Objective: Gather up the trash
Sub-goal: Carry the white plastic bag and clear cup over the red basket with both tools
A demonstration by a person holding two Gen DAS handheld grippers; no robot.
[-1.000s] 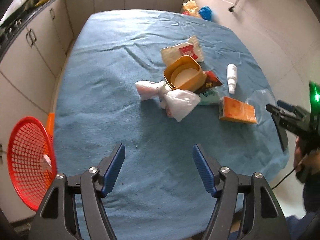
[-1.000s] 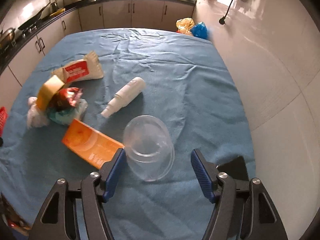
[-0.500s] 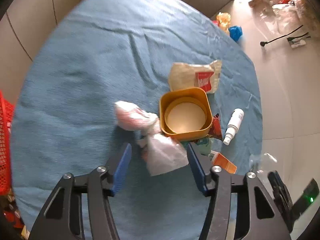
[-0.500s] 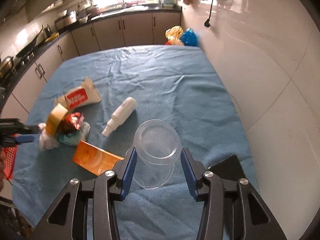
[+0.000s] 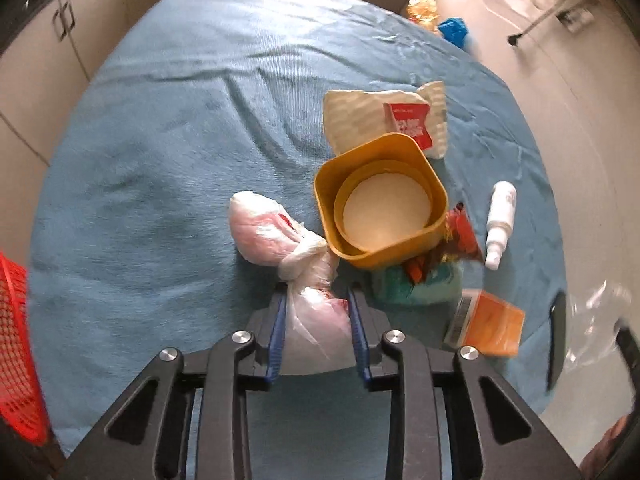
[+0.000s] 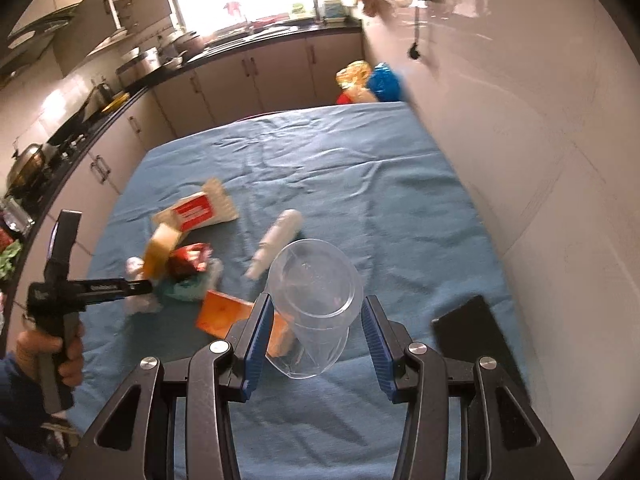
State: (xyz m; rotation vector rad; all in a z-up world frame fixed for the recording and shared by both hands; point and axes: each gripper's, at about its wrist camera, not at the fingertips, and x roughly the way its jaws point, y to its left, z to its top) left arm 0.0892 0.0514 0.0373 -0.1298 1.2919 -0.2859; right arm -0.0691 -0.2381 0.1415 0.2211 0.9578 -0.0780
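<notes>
My left gripper (image 5: 316, 300) is shut on the loose end of a knotted white plastic bag (image 5: 312, 320) that lies on the blue tablecloth (image 5: 180, 128). The bag's pink bulge (image 5: 260, 228) lies just ahead, against a yellow square tub (image 5: 380, 206). My right gripper (image 6: 316, 312) is shut on a clear plastic cup (image 6: 316, 300) and holds it lifted above the cloth (image 6: 360, 184). The cup also shows blurred at the right edge of the left wrist view (image 5: 592, 328).
Other trash lies around the tub: a white wrapper with a red label (image 5: 384, 120), a white bottle (image 5: 500, 220), an orange box (image 5: 484, 324), crumpled red and green wrappers (image 5: 432, 276). A red basket (image 5: 16, 352) hangs off the table's left edge. A black flat object (image 6: 476, 332) lies near the right gripper.
My left gripper moved forward over the bag and closed on its loose end. My right gripper closed on the cup and lifted it off the cloth.
</notes>
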